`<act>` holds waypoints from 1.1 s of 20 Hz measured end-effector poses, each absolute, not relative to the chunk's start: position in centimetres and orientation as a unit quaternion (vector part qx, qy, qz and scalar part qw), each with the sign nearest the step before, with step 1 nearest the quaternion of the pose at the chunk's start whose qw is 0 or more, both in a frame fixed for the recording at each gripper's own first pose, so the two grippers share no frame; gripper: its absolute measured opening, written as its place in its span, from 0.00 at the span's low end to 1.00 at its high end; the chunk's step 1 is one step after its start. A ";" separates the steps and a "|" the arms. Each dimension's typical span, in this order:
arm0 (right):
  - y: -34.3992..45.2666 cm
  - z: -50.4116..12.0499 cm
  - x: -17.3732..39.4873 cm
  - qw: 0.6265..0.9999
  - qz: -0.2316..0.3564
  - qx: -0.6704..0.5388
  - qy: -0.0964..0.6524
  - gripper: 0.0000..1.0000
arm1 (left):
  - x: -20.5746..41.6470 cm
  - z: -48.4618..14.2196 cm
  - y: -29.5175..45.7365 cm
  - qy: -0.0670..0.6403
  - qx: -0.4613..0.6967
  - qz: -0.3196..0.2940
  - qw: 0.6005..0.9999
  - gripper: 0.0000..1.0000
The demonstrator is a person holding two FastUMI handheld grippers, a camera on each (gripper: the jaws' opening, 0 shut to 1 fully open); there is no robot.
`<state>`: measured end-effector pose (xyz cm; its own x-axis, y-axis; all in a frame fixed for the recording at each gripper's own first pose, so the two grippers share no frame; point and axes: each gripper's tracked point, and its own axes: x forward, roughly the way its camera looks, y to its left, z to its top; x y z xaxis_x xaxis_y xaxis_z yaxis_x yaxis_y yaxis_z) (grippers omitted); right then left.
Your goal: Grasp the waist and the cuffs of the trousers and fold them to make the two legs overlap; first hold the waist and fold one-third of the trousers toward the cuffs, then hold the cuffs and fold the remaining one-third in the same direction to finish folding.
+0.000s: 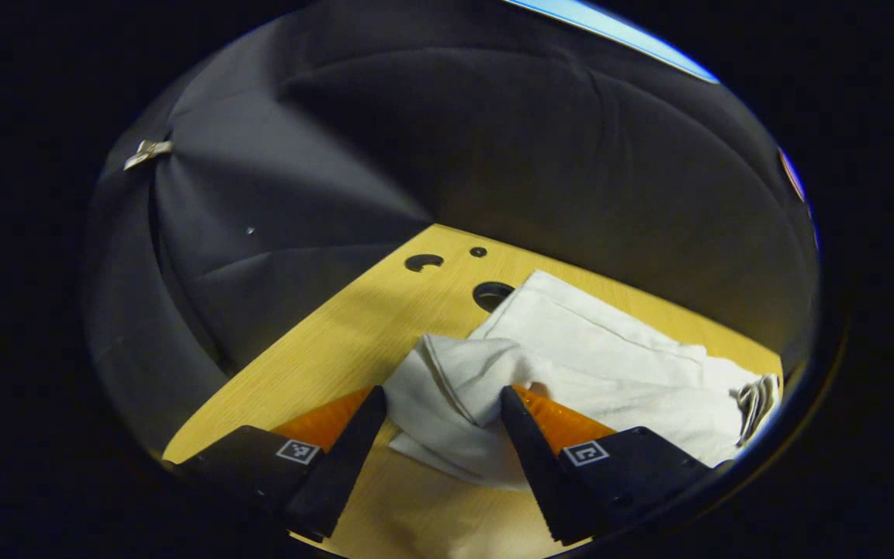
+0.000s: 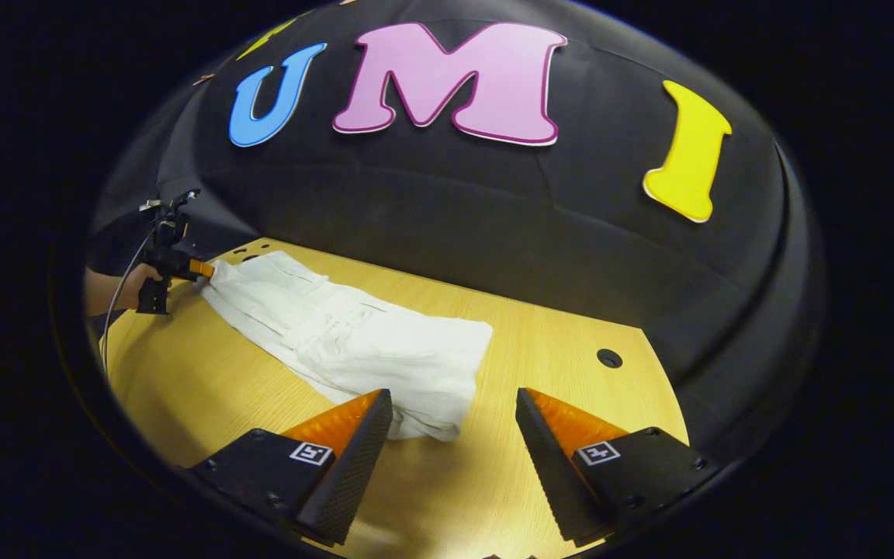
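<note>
Between our left gripper's (image 1: 443, 404) wide-spread fingers bunches an end of the white trousers (image 1: 571, 365), perhaps touching one finger. Our right gripper (image 2: 455, 407) gapes, holding nothing, the trousers' near end at lower centre on the wooden table (image 2: 556, 326).

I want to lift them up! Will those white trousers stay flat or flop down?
Probably flop: the trousers already bunch into soft folds between the left gripper fingers. They look thin, so likely light. On the smooth table they may slide when tugged.
</note>
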<state>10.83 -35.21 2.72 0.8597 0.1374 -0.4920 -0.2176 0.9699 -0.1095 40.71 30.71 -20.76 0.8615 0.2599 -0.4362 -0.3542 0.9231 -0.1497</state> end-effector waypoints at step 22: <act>-37.7 2.9 8.1 0.960 0.052 -0.081 0.262 0.98 | 42.2 -18.1 25.3 0.190 -0.133 0.138 0.963 0.06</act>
